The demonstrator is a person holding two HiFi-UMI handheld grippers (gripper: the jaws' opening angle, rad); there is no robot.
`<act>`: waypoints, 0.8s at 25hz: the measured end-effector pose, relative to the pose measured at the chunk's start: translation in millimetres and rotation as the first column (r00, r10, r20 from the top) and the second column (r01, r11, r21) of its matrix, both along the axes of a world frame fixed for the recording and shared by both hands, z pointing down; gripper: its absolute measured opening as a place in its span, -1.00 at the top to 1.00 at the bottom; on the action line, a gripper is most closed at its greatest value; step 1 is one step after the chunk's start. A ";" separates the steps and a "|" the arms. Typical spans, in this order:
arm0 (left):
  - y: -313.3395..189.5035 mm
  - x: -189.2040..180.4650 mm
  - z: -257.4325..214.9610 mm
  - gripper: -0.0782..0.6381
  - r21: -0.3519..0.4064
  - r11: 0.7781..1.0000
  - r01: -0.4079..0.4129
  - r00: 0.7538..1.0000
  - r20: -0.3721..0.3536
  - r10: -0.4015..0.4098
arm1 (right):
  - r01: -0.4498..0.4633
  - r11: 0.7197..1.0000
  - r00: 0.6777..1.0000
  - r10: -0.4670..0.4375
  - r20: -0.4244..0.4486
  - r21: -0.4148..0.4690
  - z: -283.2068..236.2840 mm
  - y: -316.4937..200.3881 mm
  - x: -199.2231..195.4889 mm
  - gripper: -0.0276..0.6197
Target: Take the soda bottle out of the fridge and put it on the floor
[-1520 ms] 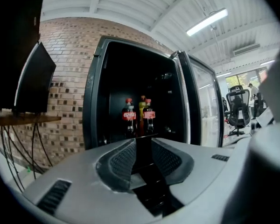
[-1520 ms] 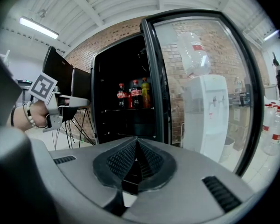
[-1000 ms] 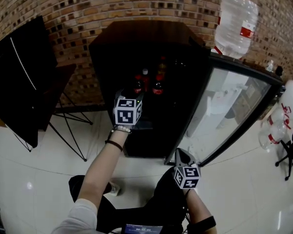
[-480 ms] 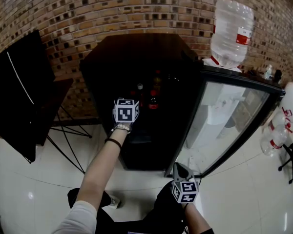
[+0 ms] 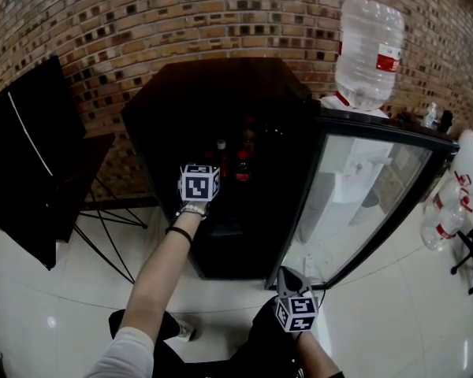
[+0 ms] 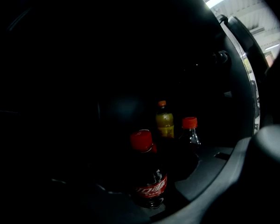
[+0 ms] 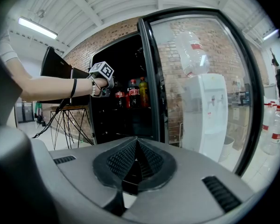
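A cola bottle (image 6: 148, 174) with a red cap and red label stands on a dark shelf inside the black fridge (image 5: 221, 93). Behind it are a yellow-drink bottle (image 6: 164, 122) and another red-capped bottle (image 6: 190, 134). My left gripper (image 5: 207, 168) reaches into the fridge at the bottles (image 5: 235, 160). Its jaws are closing, with the cola bottle low between them. Only the grey right jaw shows in the dark, and I see no pad pressing on the bottle. My right gripper (image 7: 136, 146) hangs low in front of the fridge, shut and empty.
The fridge's glass door (image 5: 363, 187) stands open to the right. A water cooler with an upturned jug (image 5: 368, 42) is behind it. A black panel on a wire stand (image 5: 27, 156) is at the left. Water bottles (image 5: 445, 211) lie at the right. The floor is white tile.
The head view has tilted up a little. The left gripper has edged closer to the bottles on the shelf. The right gripper stays low.
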State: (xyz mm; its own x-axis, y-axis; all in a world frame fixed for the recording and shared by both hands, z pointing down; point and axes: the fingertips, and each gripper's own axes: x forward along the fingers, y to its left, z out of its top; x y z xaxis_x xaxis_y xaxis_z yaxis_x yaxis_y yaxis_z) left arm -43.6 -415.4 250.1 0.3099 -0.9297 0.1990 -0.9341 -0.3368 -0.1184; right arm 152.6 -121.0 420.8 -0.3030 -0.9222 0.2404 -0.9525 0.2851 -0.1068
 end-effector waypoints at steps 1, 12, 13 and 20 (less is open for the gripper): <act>0.3 -0.8 -1.0 0.28 -0.002 1.000 0.000 1.000 -0.009 0.000 | 0.000 1.000 1.000 0.000 0.000 -0.001 0.0 0.0 -0.1 0.87; 38.8 4.3 -8.6 0.37 0.035 0.998 -0.044 0.999 -0.029 0.045 | 0.010 1.000 1.000 -0.010 0.001 0.001 -0.2 1.9 1.5 0.87; 46.9 4.7 -9.1 0.37 0.036 0.998 -0.052 0.998 -0.030 0.053 | 0.010 1.000 1.000 -0.010 0.002 0.001 -0.3 1.7 1.6 0.86; 123.0 14.1 3.7 0.37 0.048 0.989 -0.137 0.989 -0.046 0.139 | 0.013 1.000 1.000 -0.013 -0.004 0.001 0.5 1.9 0.2 0.87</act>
